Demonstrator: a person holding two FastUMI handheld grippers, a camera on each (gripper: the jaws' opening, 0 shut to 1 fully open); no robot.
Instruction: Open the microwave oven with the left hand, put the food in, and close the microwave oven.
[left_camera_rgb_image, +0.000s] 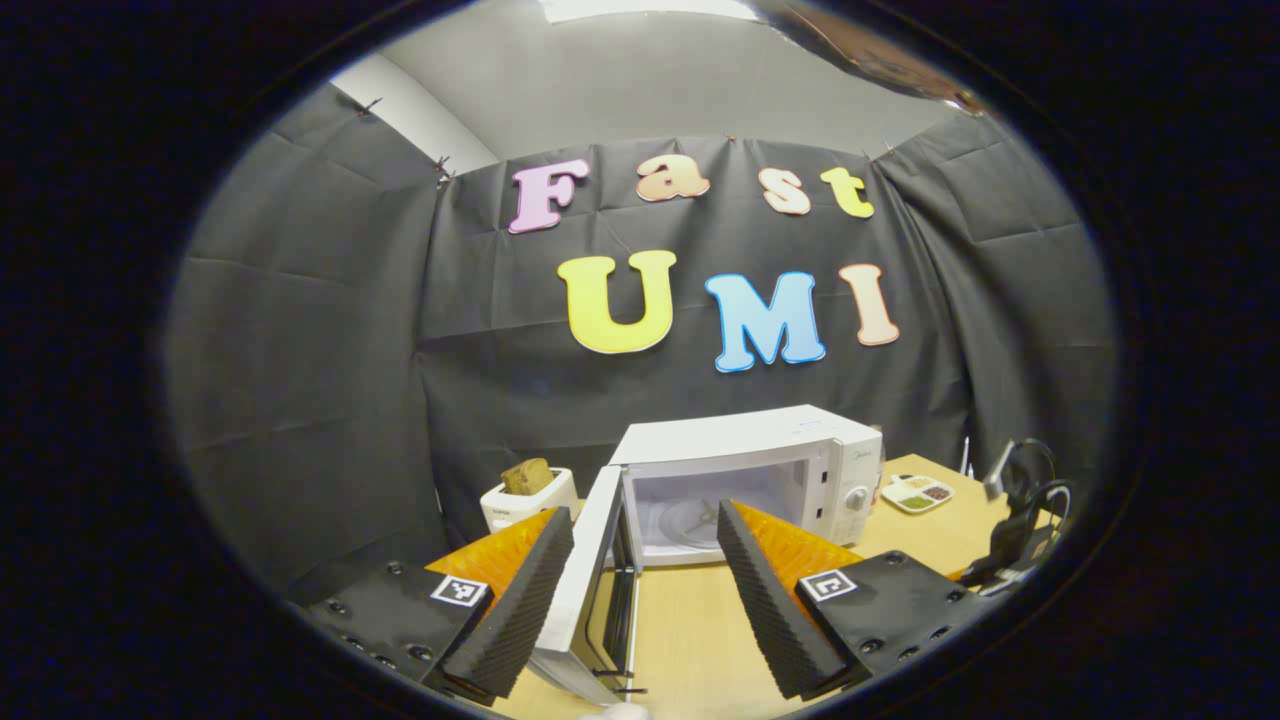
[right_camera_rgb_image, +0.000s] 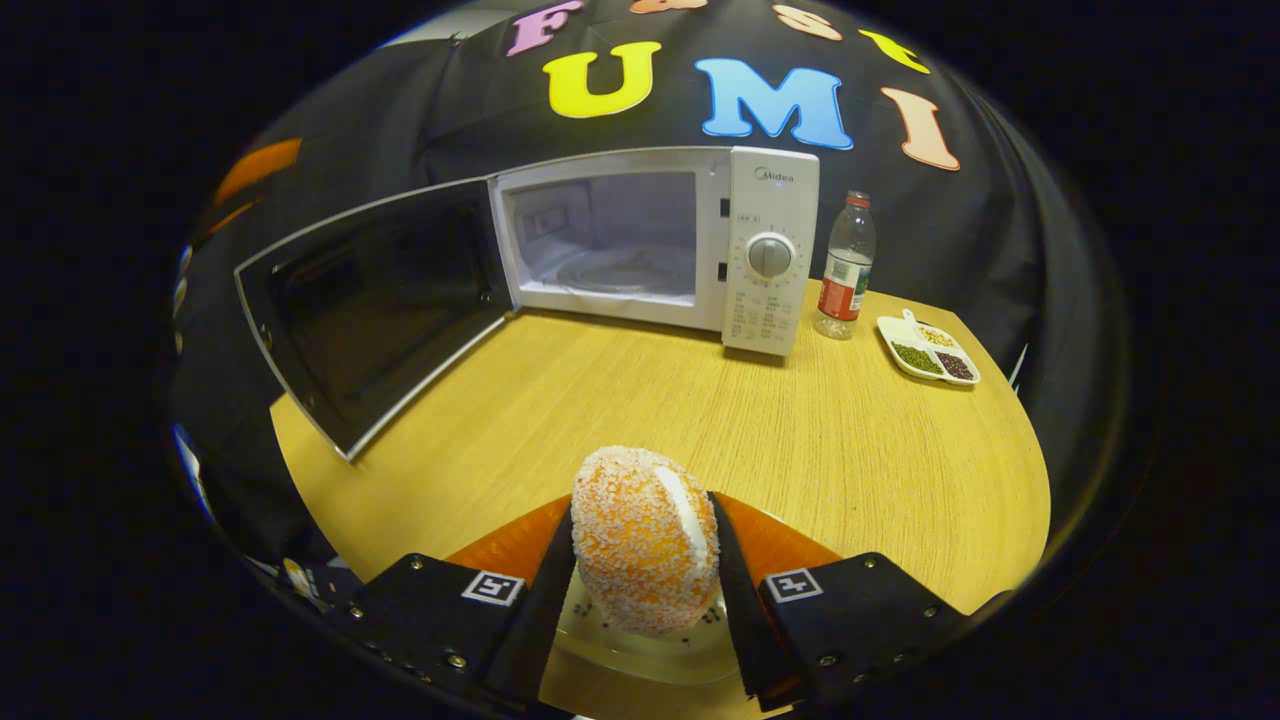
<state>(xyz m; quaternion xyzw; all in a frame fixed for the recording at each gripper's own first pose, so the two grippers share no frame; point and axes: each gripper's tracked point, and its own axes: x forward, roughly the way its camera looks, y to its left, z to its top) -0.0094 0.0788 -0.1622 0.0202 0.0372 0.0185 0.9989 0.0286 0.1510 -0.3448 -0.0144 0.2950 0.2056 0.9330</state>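
The white microwave (left_camera_rgb_image: 760, 450) stands on the wooden table with its door (left_camera_rgb_image: 585, 570) swung wide open. My left gripper (left_camera_rgb_image: 643, 510) is open, and the door's free edge stands between its fingers, close to the left one. In the right gripper view the microwave (right_camera_rgb_image: 770, 200) shows its empty cavity (right_camera_rgb_image: 610, 240) and glass turntable, with the door (right_camera_rgb_image: 370, 300) hanging out to the left. My right gripper (right_camera_rgb_image: 641, 508) is shut on a round orange crumb-coated food (right_camera_rgb_image: 640, 560), held just over a pale plate (right_camera_rgb_image: 640, 650) near the table's front.
A white toaster with bread (left_camera_rgb_image: 525, 495) stands left of the microwave. A plastic bottle (right_camera_rgb_image: 845, 265) and a divided dish of beans (right_camera_rgb_image: 927, 350) sit to its right. Bare table (right_camera_rgb_image: 800, 440) lies in front of the oven. Dark gear with cables (left_camera_rgb_image: 1020, 520) is at the right edge.
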